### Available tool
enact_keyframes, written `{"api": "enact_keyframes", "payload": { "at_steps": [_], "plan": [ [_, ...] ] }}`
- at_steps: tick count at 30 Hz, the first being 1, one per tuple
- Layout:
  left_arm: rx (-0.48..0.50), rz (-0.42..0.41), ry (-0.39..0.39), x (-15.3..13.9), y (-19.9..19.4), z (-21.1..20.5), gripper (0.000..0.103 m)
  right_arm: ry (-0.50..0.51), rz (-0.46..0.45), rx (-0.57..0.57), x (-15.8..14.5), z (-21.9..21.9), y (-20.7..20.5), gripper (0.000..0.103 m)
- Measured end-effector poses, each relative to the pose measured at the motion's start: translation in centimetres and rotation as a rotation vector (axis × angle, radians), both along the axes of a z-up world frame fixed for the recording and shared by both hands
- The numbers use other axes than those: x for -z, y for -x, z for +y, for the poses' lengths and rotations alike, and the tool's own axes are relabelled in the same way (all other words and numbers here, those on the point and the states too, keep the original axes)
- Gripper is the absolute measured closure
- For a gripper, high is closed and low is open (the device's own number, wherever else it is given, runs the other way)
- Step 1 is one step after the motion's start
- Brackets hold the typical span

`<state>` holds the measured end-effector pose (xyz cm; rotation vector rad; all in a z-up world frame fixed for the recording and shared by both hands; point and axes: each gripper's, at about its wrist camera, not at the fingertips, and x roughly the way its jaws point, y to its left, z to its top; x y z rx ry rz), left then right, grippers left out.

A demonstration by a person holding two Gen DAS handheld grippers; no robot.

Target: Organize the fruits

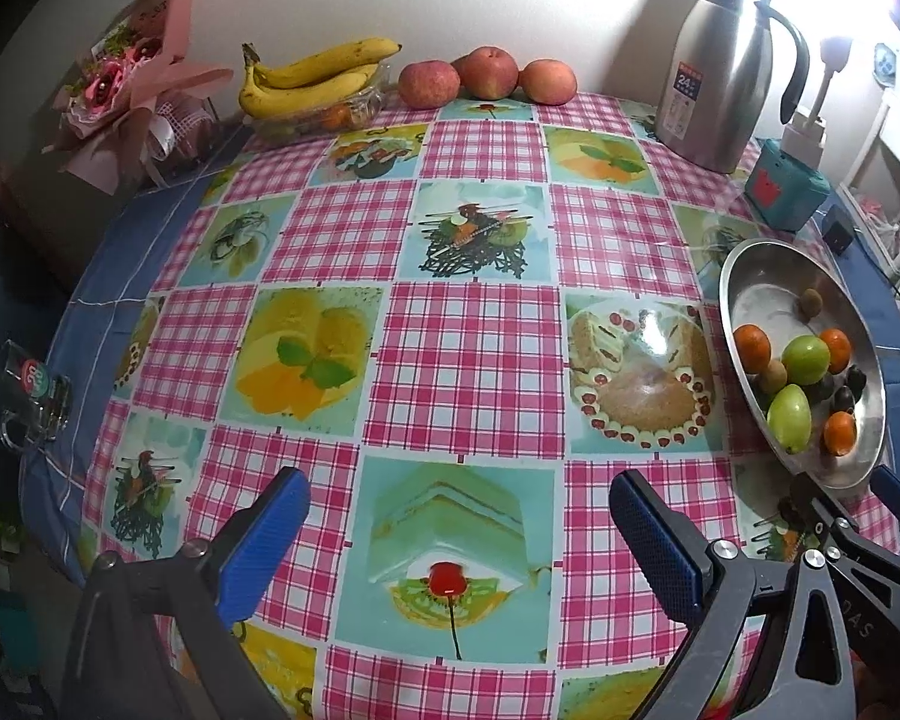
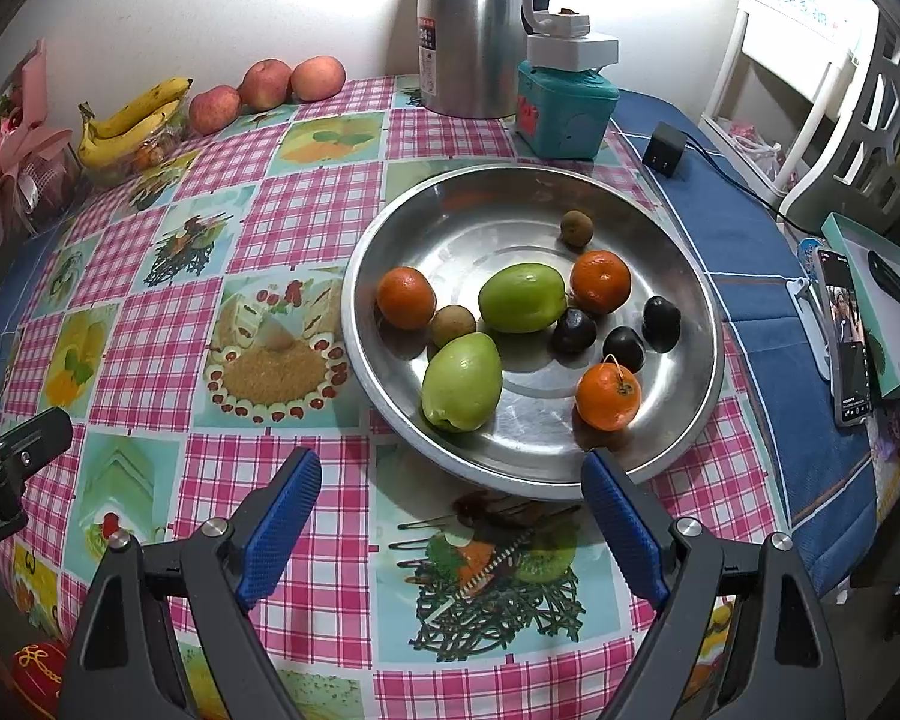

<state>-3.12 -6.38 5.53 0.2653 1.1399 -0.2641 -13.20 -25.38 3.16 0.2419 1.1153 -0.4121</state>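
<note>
inside the steel basin (image 2: 390,228), mixed small fruits are crowded together. both the left gripper (image 1: 459,531) and right gripper (image 2: 450,510) are held agape, empty. neighbours could be knocked rolling by a careless pinch.

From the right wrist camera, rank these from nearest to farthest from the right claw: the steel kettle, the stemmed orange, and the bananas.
Measured from the right claw:
1. Stemmed orange, front right of the steel plate.
2. Bananas, far left by the wall.
3. Steel kettle, at the back, farthest.

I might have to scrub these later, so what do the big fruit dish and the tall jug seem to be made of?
Fruit dish: probably stainless steel, semi-polished; silvery, mirrors the fruit, fine scuffs. Tall jug: likely brushed steel, soft streaked sheen, with a dark, seemingly plastic handle.
</note>
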Motion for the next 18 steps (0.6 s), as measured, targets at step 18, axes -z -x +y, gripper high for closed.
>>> {"api": "enact_keyframes", "payload": {
  "at_steps": [18],
  "plan": [
    [0.024,-0.054,-0.015,-0.63,0.74,-0.2,0.0,-0.001,0.0,-0.004,-0.04,0.01,-0.02,0.014]
  ]
}}
